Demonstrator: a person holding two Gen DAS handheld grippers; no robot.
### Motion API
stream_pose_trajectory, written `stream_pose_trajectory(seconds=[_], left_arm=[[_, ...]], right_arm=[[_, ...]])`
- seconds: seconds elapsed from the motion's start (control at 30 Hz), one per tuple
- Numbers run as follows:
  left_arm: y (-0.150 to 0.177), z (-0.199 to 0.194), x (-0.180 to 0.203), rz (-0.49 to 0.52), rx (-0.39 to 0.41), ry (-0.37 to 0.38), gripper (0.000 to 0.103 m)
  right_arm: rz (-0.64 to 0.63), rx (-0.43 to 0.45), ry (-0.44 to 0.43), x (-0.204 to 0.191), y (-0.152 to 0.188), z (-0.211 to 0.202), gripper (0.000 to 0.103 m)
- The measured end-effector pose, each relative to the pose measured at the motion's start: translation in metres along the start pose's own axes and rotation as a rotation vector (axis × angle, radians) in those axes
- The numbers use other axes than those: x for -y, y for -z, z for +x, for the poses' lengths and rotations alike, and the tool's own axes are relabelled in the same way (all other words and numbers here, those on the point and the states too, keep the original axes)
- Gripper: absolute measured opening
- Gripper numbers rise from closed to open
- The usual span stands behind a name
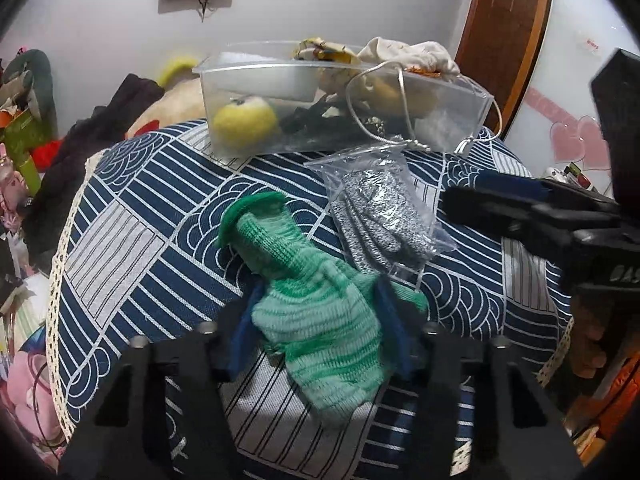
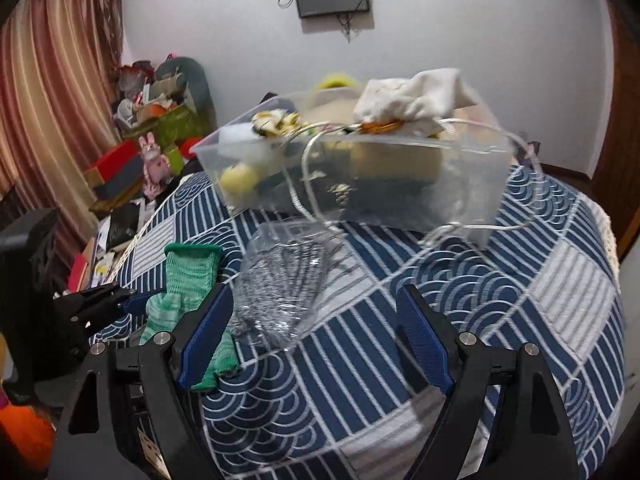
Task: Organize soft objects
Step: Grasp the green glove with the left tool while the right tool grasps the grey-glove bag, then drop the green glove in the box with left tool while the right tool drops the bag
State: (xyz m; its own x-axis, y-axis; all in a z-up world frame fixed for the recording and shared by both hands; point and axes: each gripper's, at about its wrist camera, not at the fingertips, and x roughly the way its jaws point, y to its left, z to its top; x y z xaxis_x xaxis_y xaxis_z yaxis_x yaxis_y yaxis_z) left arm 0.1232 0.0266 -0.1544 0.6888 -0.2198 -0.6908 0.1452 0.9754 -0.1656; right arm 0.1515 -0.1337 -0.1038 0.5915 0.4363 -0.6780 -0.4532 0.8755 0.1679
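The green striped knitted glove (image 1: 316, 320) is clamped between the left tongs (image 1: 320, 328), its long axis pointing forward-left; the wide-open, empty right tongs (image 2: 316, 340) lie farther.

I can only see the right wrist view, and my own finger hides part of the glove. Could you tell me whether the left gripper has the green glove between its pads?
Observer: Yes. In the left wrist view the green knit glove is bunched between the left gripper's two blue pads.
Operator: Thank you. Where is my gripper relative to the bagged gloves?
Observer: The right gripper's tips are just to the right of the clear bag of grey gloves, close to its edge.
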Motion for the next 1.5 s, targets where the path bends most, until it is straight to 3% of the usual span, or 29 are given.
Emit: stream_pose_trajectory(seconds=[0.17,0.4,0.57,0.6,0.7,1.13,1.5], left_arm=[[-0.001,-0.009,-0.007,-0.024,0.038,-0.041,0.027],[-0.011,-0.022,-0.019,-0.041,0.089,-0.077,0.024],[-0.017,-0.026,-0.02,-0.036,0.098,-0.097,0.024],[-0.018,-0.027,-0.019,-0.036,0.1,-0.095,0.024],[-0.021,-0.026,-0.017,-0.03,0.103,-0.098,0.024],[-0.047,-0.04,0.005,0.042,0.177,-0.087,0.024],[-0.098,-0.049,0.014,0.056,0.267,-0.071,0.024]], right_arm=[[-0.03,-0.03,-0.015,-0.015,-0.003,0.016,0.081],[-0.051,-0.066,0.016,-0.028,-0.006,0.033,0.077],[-0.07,-0.129,0.044,-0.029,0.0,0.052,0.047],[-0.078,-0.117,0.052,-0.03,0.001,0.049,0.036],[-0.089,-0.109,0.026,-0.03,0.001,0.04,0.027],[-0.064,0.021,0.0,-0.006,0.009,-0.024,0.026],[-0.016,0.177,0.039,0.016,-0.022,-0.058,0.026]])
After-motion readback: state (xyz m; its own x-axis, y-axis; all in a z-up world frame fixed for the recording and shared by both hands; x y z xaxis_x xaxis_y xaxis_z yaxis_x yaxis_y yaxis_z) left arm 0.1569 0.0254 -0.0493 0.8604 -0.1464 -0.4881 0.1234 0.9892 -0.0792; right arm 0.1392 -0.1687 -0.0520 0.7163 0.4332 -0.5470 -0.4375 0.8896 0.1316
